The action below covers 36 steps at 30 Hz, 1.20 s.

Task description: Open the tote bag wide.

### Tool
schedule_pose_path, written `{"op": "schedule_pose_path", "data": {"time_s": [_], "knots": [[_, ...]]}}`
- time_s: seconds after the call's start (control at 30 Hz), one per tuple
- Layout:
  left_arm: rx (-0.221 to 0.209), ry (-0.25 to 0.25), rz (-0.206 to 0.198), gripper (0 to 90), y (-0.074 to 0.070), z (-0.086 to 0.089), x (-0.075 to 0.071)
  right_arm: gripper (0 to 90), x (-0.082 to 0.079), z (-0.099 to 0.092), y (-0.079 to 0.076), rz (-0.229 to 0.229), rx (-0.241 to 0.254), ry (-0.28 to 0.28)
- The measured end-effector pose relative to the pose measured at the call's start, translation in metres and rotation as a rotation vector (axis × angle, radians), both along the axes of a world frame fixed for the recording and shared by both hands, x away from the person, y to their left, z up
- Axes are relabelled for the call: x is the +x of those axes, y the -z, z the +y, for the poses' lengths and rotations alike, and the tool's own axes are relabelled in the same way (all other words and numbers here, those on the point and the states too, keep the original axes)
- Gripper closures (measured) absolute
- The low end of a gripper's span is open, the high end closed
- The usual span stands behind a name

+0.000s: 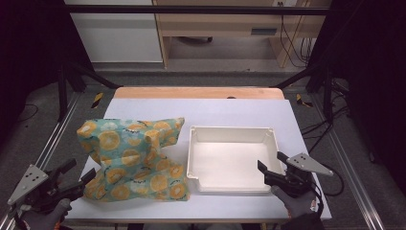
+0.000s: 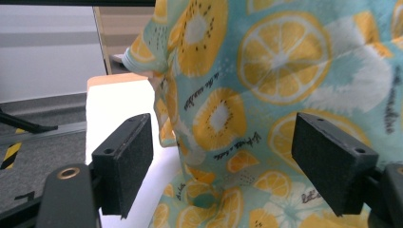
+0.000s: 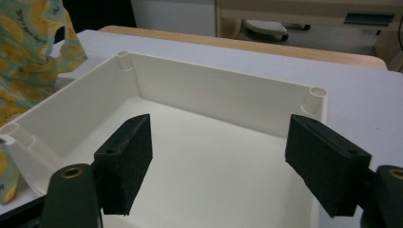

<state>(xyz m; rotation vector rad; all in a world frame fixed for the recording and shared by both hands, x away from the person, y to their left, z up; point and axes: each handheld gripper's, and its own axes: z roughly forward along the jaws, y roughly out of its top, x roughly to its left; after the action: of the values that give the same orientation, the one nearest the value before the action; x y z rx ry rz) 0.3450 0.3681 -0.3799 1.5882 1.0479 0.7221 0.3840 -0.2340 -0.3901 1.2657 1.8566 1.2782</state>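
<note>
Your white table [image 1: 239, 112] carries a fruit-print cloth [image 1: 131, 158] beside a white tray [image 1: 230, 133]; grey floor surrounds it. Left gripper [image 1: 79, 173] and right gripper [image 1: 271, 165] both gape, holding nothing.

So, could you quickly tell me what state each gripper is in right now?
Left gripper: open, holding nothing, facing the fruit-print cloth.
Right gripper: open, holding nothing, over the white tray.

Teal cloth with orange citrus-slice print [image 2: 285, 95] cut off at twelve and three o'clock in left gripper view, its small black lettering unreadable, white plastic tray [image 3: 214, 95] cropped at six o'clock in right gripper view
</note>
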Motion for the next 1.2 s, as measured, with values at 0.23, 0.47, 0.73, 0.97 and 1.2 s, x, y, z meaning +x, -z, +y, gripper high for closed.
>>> {"op": "schedule_pose_path", "data": {"time_s": [0.23, 0.47, 0.73, 0.97, 1.2], "knots": [[0.003, 0.004, -0.011, 21.6, -0.006, -0.003, -0.002, 27.1, 0.003, 0.017, -0.006, -0.008, 0.011, -0.042], [0.010, 0.010, -0.020, 21.9, -0.013, -0.006, 0.000, 29.6, 0.007, 0.043, -0.009, -0.016, 0.005, -0.098], [0.031, 0.024, -0.021, 22.0, -0.020, -0.013, 0.004, 30.8, 0.009, 0.070, -0.015, -0.020, 0.017, -0.171], [0.038, 0.017, -0.019, 22.0, -0.025, -0.013, 0.011, 33.2, 0.013, 0.091, -0.025, -0.036, 0.050, -0.222], [0.034, 0.010, -0.008, 24.8, -0.027, -0.011, 0.020, 35.4, 0.017, 0.113, -0.030, -0.039, 0.050, -0.276]]}}
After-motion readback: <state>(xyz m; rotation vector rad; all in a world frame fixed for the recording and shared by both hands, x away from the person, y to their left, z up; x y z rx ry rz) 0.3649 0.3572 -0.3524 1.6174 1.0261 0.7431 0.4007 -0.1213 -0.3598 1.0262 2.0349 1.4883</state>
